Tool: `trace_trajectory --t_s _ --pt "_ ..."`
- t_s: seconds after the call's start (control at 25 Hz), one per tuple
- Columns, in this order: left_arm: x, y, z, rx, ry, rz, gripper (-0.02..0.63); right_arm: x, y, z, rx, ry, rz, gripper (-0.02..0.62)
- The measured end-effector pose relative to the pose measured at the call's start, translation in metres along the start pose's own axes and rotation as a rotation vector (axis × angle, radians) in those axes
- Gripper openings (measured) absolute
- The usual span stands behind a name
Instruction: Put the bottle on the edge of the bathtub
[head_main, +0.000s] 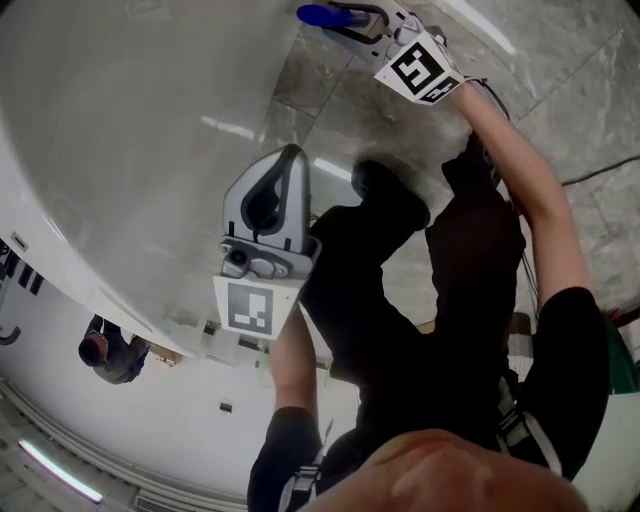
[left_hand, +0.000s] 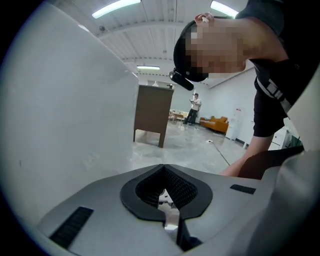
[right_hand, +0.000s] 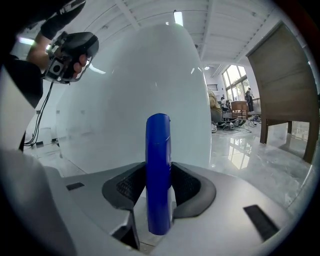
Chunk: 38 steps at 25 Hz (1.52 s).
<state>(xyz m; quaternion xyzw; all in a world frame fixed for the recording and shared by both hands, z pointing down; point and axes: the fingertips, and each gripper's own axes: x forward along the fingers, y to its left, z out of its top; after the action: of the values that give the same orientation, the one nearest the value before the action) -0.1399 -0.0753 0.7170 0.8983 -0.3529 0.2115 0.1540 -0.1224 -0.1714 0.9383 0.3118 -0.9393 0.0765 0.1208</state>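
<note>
Blue bottle (right_hand: 158, 150) stood upright in the right tool (right_hand: 159, 192), pads pressed on both its sides, close to the white bathtub (right_hand: 115, 100) wall, left tool (left_hand: 164, 186) closed with nothing in it, glossy marble floor (head_main: 590, 90) below.

The person wears a black short-sleeved top (head_main: 575, 350) and black trousers (head_main: 370, 270), with grey-and-white webbing straps (left_hand: 271, 90) over the chest and a black camera mount (left_hand: 182, 80) at the head. The left gripper (head_main: 285, 165) and the right gripper (head_main: 352, 18) each have a smooth light-grey shell, black ribbed pads lining the fingers (left_hand: 182, 187), and a white cube (head_main: 248, 305) printed with black square markers. A thin black cable (right_hand: 36, 119) trails from the left one
</note>
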Motion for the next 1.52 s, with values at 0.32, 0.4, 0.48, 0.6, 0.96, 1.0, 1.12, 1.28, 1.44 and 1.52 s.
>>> trace_trajectory --t_s 0.32,0.4,0.48,0.6,0.96,1.0,1.12,1.28,1.44,1.52 --pt "0.033 0.014 -0.025 0.107 0.048 0.033 0.011 0.025 -0.009 -0.036 0.019 -0.052 -0.008 0.149" --pt "0.039 0.017 -0.027 0.147 0.074 0.043 0.011 0.032 -0.013 -0.038 0.023 -0.066 -0.003 0.149" --pt "0.043 0.019 -0.027 0.158 0.08 0.042 0.011 0.039 -0.014 -0.039 0.016 -0.071 0.005 0.149" --pt "0.047 0.02 -0.028 0.176 0.083 0.032 0.011 0.046 -0.013 -0.043 0.02 -0.079 0.003 0.149" --pt "0.058 0.008 -0.036 0.212 0.127 -0.028 0.011 0.047 -0.011 -0.055 0.02 -0.048 -0.021 0.15" --pt "0.059 0.007 -0.037 0.212 0.127 -0.033 0.011 0.046 -0.01 -0.058 0.01 -0.034 -0.021 0.15" --pt "0.058 0.005 -0.04 0.212 0.136 -0.041 0.011 0.042 -0.006 -0.063 -0.001 0.001 -0.023 0.171" --pt "0.059 0.005 -0.042 0.201 0.144 -0.034 0.011 0.04 -0.001 -0.065 -0.014 0.028 -0.008 0.204" --pt "0.061 0.004 -0.044 0.186 0.149 -0.03 0.011 0.038 0.001 -0.071 -0.026 0.058 0.005 0.218" --pt "0.06 0.004 -0.046 0.189 0.155 -0.032 0.011 0.035 0.001 -0.072 -0.018 0.072 0.014 0.23"
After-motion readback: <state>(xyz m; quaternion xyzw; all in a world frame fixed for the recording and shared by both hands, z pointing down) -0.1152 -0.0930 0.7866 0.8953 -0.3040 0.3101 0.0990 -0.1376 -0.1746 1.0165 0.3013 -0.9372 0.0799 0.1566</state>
